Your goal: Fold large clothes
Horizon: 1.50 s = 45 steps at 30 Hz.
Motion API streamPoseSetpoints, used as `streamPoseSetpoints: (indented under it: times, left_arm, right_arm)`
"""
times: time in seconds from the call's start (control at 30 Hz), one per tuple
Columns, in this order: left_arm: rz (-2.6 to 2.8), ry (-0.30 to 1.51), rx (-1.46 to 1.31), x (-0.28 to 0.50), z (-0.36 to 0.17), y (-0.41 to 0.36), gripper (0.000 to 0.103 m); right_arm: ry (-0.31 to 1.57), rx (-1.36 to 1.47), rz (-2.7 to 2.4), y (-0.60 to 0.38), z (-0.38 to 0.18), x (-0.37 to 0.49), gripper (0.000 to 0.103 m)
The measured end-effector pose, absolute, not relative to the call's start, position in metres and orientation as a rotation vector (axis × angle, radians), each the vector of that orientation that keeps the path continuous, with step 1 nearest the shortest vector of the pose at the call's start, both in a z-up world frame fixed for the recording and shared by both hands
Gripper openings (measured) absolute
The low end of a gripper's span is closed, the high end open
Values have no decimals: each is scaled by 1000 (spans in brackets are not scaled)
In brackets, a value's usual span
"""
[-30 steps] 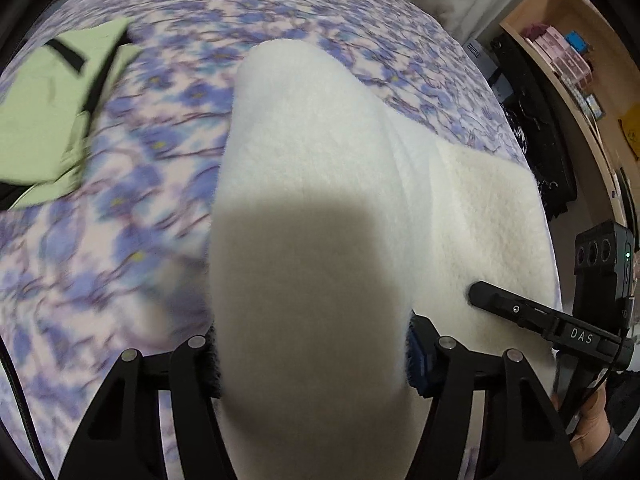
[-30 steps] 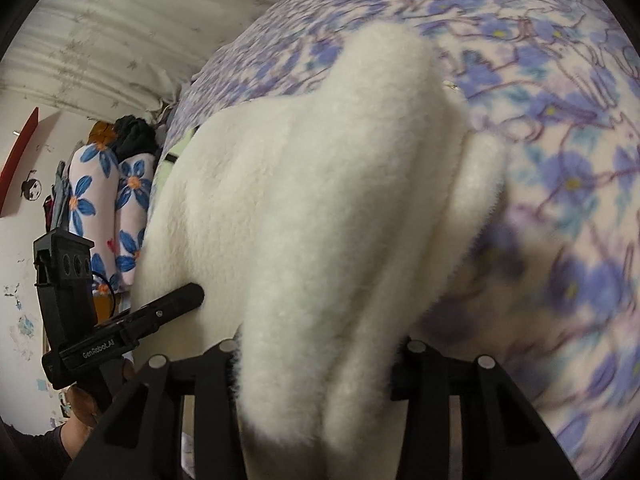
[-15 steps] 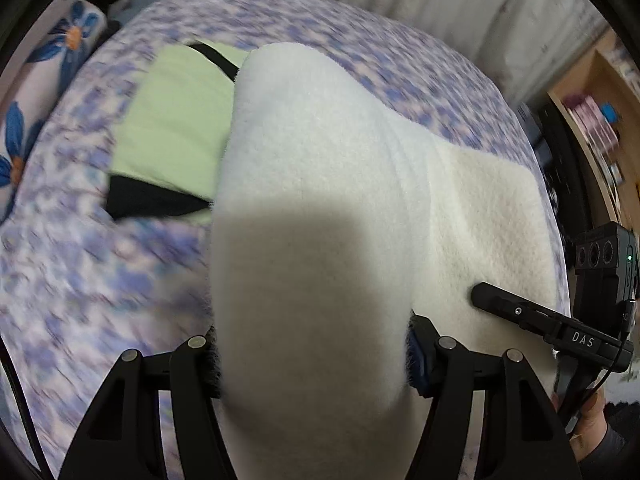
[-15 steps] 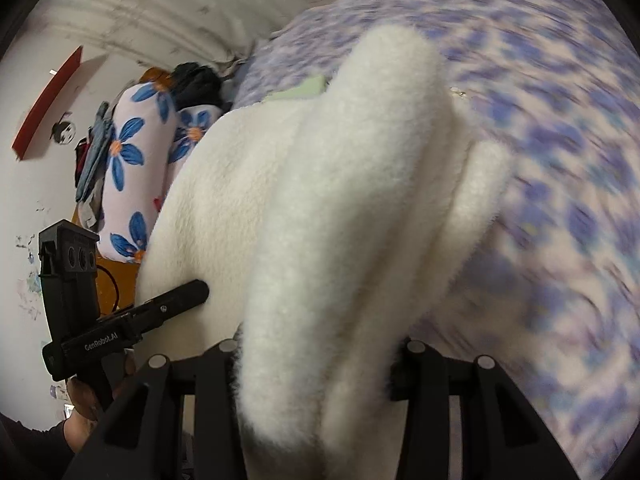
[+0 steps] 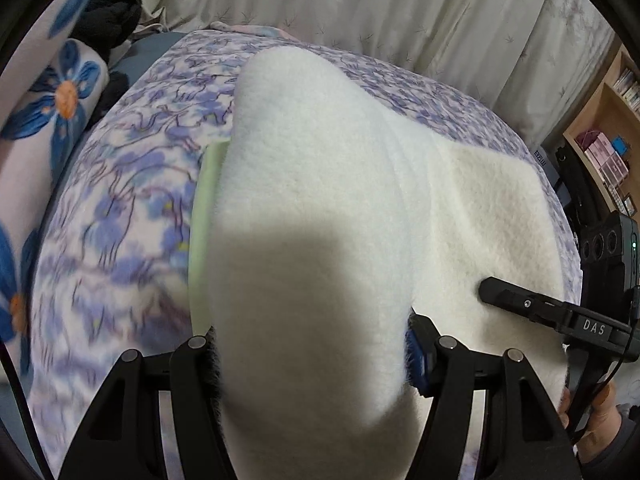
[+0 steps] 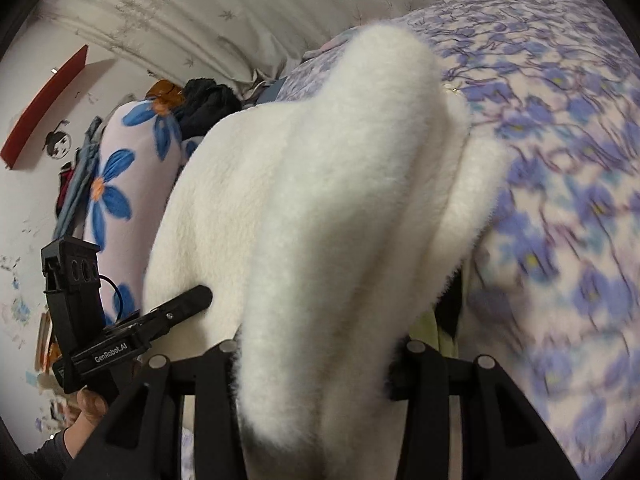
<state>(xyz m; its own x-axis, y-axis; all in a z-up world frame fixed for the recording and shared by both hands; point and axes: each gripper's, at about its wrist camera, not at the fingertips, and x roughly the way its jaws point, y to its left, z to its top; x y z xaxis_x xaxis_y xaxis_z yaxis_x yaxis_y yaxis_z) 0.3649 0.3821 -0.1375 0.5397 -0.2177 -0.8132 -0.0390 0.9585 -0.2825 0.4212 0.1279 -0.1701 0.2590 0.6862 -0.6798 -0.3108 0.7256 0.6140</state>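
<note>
Carrying the thick white fleece garment (image 5: 320, 208) over the purple floral bedspread (image 5: 120, 200), left gripper (image 5: 312, 344) and right gripper (image 6: 316, 352) each clamp a bunched edge; uneven pulling could slip it free.

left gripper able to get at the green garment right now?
Probably not. The left gripper has its jaws clamped on the white fleece, which drapes over most of the green garment; only a strip shows on the floral bedspread.
</note>
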Motion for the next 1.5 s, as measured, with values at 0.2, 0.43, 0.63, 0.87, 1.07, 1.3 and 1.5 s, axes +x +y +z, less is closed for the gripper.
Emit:
streamPoseSetpoints:
  times: [0.2, 0.43, 0.63, 0.87, 1.07, 1.3, 1.5]
  left_arm:
    - [-131, 1030, -306, 405, -202, 407, 71]
    - [-137, 984, -312, 400, -210, 410, 80]
    - [-79, 966, -241, 376, -180, 401, 78]
    - [-32, 895, -162, 335, -135, 391, 12]
    - [-64, 905, -90, 321, -130, 358, 10]
    - [-6, 982, -121, 329, -164, 378, 5]
    - [4, 981, -61, 330, -175, 373, 4]
  right_arm:
    - [1173, 246, 659, 153, -225, 455, 50]
    - [1218, 226, 651, 152, -229, 462, 67]
    - [1190, 212, 602, 126, -199, 441, 67]
    - [1019, 181, 492, 86, -150, 379, 64]
    - [1018, 137, 589, 127, -145, 354, 7]
    - [1069, 51, 471, 131, -186, 353, 0]
    - [1084, 47, 454, 126, -198, 355, 0]
